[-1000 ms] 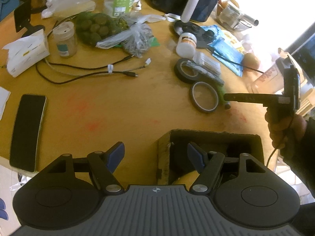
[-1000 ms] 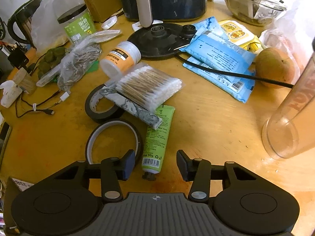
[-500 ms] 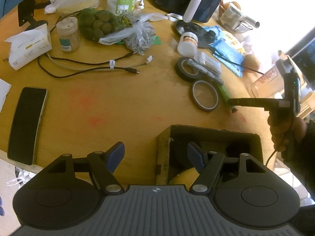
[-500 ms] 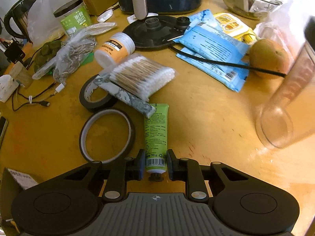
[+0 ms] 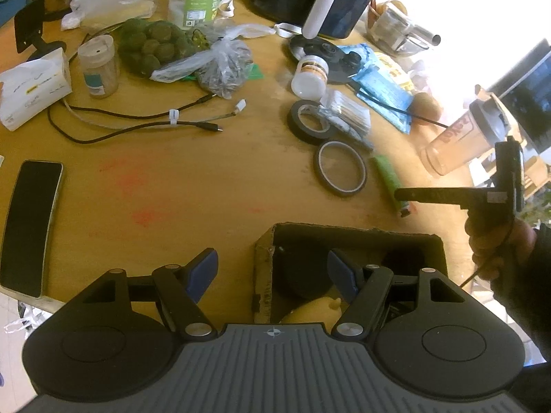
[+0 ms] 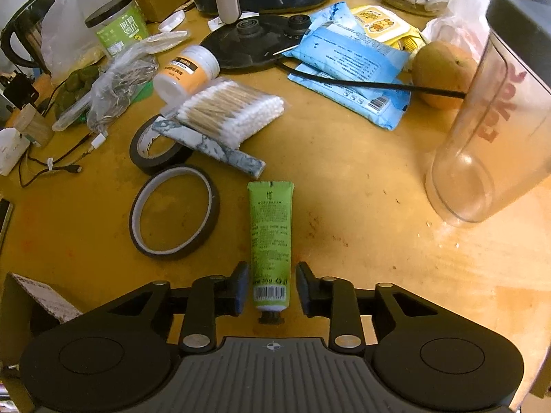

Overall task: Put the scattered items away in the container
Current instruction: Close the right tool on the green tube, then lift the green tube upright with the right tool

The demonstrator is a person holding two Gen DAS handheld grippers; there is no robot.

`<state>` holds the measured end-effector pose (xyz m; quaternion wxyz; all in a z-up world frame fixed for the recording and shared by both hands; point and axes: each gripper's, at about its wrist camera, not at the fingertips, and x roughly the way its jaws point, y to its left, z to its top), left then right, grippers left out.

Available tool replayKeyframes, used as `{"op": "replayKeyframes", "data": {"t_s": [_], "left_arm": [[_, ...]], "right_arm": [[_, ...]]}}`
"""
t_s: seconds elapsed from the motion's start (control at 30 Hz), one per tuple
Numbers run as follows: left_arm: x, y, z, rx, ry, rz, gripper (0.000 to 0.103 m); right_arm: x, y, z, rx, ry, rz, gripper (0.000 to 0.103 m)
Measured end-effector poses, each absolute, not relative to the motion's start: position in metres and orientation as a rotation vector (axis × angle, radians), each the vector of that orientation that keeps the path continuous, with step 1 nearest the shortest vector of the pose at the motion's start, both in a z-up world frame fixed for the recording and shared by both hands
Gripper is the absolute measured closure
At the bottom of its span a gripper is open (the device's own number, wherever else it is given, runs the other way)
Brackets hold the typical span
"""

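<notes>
Between the earlier frame and this one, the right gripper (image 6: 270,287) had lifted the green tube (image 6: 270,241) clear of the marbled strip (image 6: 210,149), its jaws narrow, though a slight gap showed on each side of the barcode end. At far left, the phone (image 5: 29,225) lay at the edge of the wooden table (image 5: 172,186). The left gripper (image 5: 272,270) hovered with jaws wide and held nothing, above the left wall of the cardboard box (image 5: 263,275). Right of it, the amber tape ring (image 6: 174,211) lay flat beside the tube.

Both grippers (image 5: 272,270) (image 6: 270,287) open-jawed.
</notes>
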<state>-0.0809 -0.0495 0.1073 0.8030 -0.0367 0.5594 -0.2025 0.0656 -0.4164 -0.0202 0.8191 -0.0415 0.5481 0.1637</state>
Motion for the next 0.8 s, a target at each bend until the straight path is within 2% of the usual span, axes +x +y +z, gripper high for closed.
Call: {"op": "replayKeyframes", "data": {"t_s": [0.8], "left_arm": [[-0.084,-0.039,0.108,-0.1,1.195,-0.386,0.033]], "right_arm": [[0.089,-0.397,-0.034,-0.201,1.171,0.359,0.07]]}}
